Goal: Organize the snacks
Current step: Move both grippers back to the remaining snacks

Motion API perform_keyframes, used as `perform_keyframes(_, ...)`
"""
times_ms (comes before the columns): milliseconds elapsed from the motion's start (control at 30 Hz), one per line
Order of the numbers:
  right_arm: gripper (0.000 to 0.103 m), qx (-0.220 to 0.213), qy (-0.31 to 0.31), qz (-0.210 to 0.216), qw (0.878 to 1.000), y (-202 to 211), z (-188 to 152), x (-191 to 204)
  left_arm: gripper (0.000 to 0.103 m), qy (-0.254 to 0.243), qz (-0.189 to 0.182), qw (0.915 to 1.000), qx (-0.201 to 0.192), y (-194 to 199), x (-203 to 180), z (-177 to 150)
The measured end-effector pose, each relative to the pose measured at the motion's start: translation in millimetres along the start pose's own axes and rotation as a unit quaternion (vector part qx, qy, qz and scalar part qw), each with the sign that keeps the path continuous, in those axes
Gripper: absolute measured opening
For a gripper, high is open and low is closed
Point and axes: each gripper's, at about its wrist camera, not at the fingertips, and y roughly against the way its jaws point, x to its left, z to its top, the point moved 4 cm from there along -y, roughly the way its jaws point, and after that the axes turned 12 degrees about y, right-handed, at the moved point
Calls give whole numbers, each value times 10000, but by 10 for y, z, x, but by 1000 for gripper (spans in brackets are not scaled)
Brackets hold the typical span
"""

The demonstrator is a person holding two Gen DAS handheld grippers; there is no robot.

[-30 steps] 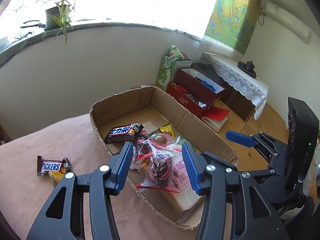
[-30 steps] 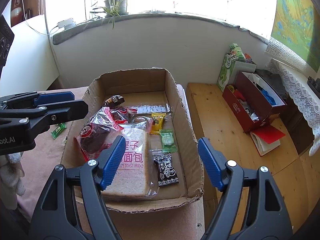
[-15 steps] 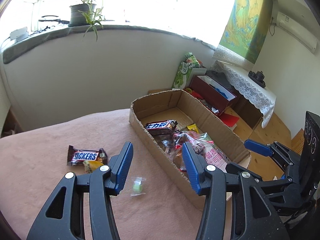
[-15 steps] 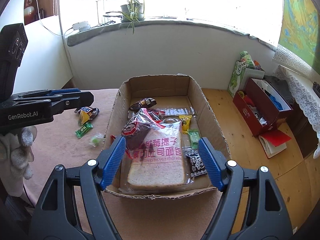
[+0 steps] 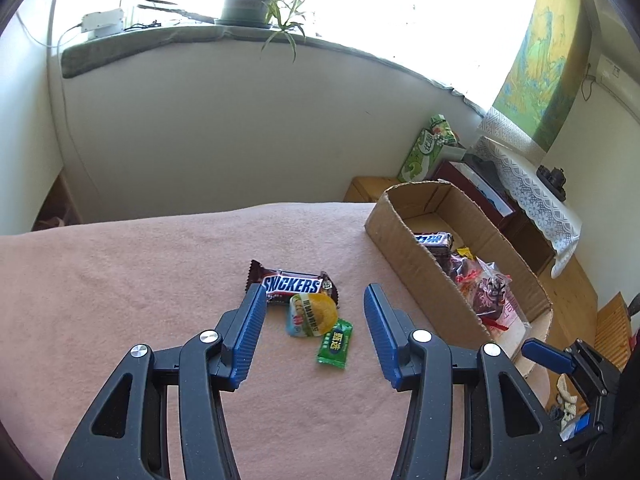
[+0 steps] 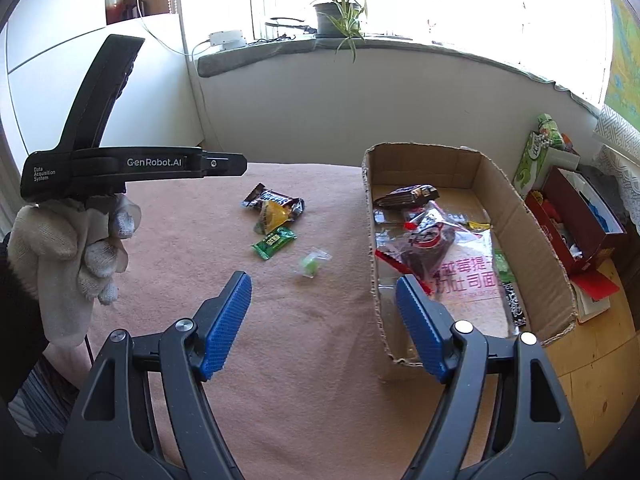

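A Snickers bar (image 5: 294,285), a yellow round snack packet (image 5: 310,315) and a green packet (image 5: 335,344) lie together on the pink cloth. My left gripper (image 5: 314,322) is open and empty, hovering over them. The three also show in the right wrist view, Snickers bar (image 6: 276,201), with a small clear-wrapped green candy (image 6: 313,264) apart from them. The cardboard box (image 6: 532,240) holds bread, a red-tied bag and a dark bar (image 6: 408,196). My right gripper (image 6: 322,300) is open and empty, near the box's left wall.
The left gripper's body (image 6: 132,166) and a gloved hand (image 6: 68,240) sit at the left of the right wrist view. A red box (image 6: 576,216) and a green carton (image 6: 536,156) stand on the wooden floor beyond the table's right edge.
My left gripper has swung left from over the box to over the loose snacks on the cloth. My right gripper has pulled back and turned left, off the box.
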Motion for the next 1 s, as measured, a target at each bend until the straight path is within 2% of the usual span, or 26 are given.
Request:
perform_keyframes(233, 77, 251, -548, 263, 9978, -410, -44, 233, 50, -142, -47, 9992, 364, -186, 137, -129)
perform_keyframes(300, 77, 332, -647, 203, 9971, -526, -46, 264, 50, -180, -107, 9987, 466, -245, 140, -158)
perform_keyframes(367, 77, 372, -635, -67, 9973, -600, -20, 296, 50, -223, -201, 9979, 566, -297, 121, -170)
perform_keyframes(433, 70, 447, -665, -74, 9968, -666, 12, 344, 50, -282, -270, 9974, 608, -339, 104, -162)
perform_keyframes(567, 65, 453, -779, -238, 9956, -684, 65, 380, 50, -312, -381, 9965, 680, -411, 105, -141)
perform_keyframes(633, 54, 520, -913, -341, 9939, -739, 64, 355, 50, -336, -412, 9961, 710, -443, 131, -143)
perform_keyframes(733, 44, 588, -1206, -475, 9898, -849, 47, 293, 50, -349, -418, 9957, 750, -487, 177, -151)
perform_keyframes(833, 43, 626, -1418, -747, 9851, -943, 24, 233, 48, -326, -449, 9951, 814, -538, 200, -156)
perform_keyframes(1000, 40, 792, -1511, -886, 9813, -1084, 16, 218, 47, -340, -515, 9944, 853, -599, 180, -141)
